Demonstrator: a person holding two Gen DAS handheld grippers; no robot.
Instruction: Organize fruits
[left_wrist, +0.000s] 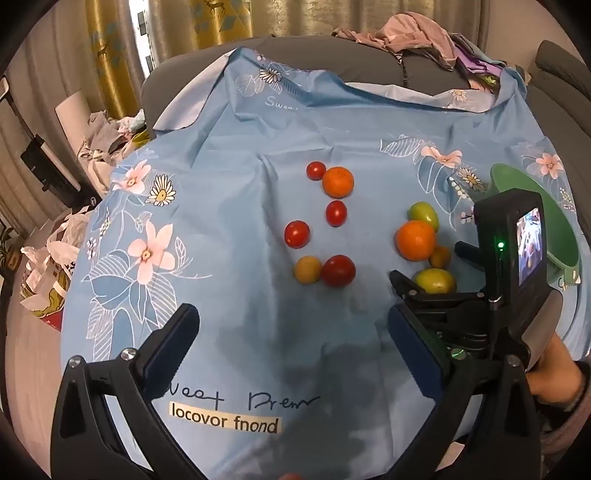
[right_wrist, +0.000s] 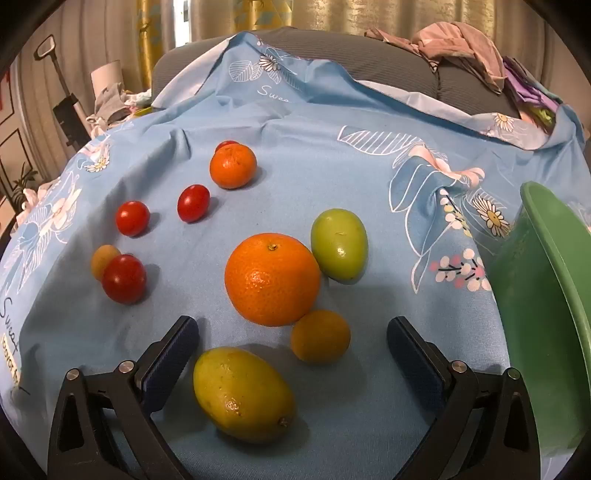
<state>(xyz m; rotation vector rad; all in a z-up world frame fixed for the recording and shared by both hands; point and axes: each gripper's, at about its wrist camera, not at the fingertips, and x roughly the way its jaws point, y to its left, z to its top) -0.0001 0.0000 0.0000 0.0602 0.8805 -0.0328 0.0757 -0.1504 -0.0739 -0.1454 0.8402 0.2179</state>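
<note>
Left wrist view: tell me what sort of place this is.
Most likely a lived-in home room, not a lab. Gold patterned curtains hang at the back, a grey sofa carries a pile of clothes, and a flowered blue cloth is spread as the work surface for the fruit.

On the blue flowered cloth (left_wrist: 258, 147) in your left wrist view, you can read a pale strip (left_wrist: 224, 421) near the bottom edge printed "locovor fnond". Just above it runs dark handwriting-style script (left_wrist: 243, 400), partly hidden, that reads roughly "weet Drem". At the far end of the same cloth you see white script (left_wrist: 282, 103) starting "Swee", cut off by a fold. In your right wrist view the far script (right_wrist: 274, 95) again reads "Swee", and "Sweat" or "Sweet" (right_wrist: 10, 325) runs up the left edge; the strip below it is too cropped to read.
</note>
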